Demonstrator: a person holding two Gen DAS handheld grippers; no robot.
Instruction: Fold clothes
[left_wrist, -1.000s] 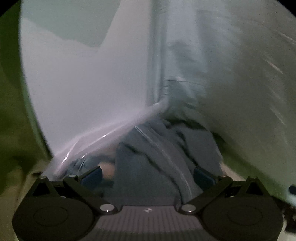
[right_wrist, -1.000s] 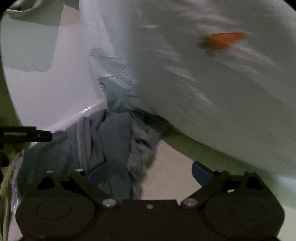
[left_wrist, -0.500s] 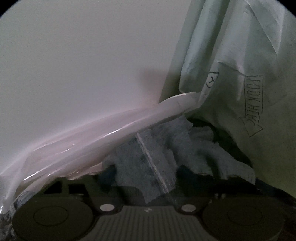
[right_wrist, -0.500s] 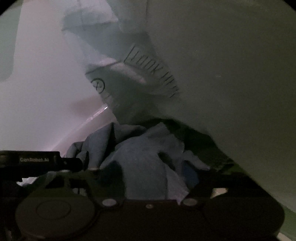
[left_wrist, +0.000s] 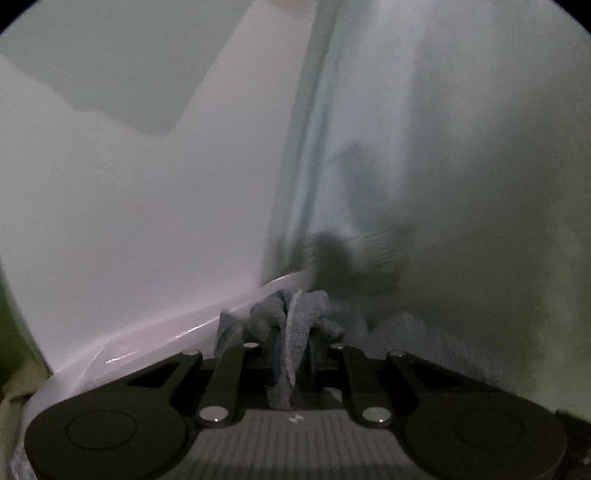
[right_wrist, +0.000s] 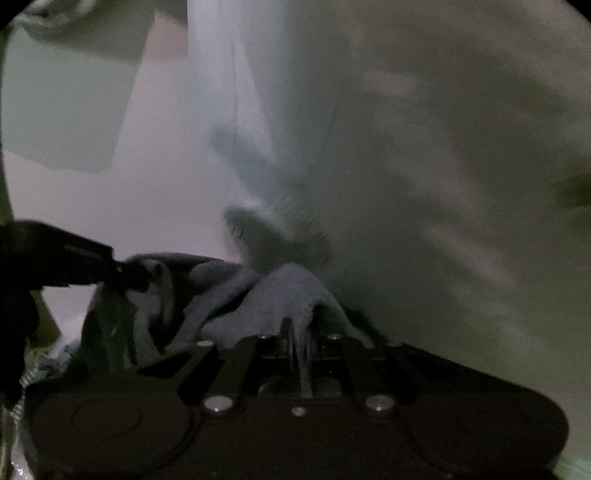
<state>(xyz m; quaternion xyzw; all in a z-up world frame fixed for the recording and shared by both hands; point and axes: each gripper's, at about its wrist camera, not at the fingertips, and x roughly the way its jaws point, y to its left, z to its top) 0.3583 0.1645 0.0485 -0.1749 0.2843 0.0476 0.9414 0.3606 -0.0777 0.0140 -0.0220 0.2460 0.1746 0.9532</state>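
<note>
L gripper (left_wrist: 293, 354) & R gripper (right_wrist: 299, 343) were both pinched tight on the blue cloth (right_wrist: 280, 291), by the white wall (left_wrist: 129, 221).

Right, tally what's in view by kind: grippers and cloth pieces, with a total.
Grippers: 2, the left gripper and the right gripper, each shut on the blue cloth.
Blue cloth: 1.
Pale green sheet: 1.
Total: 4.
</note>
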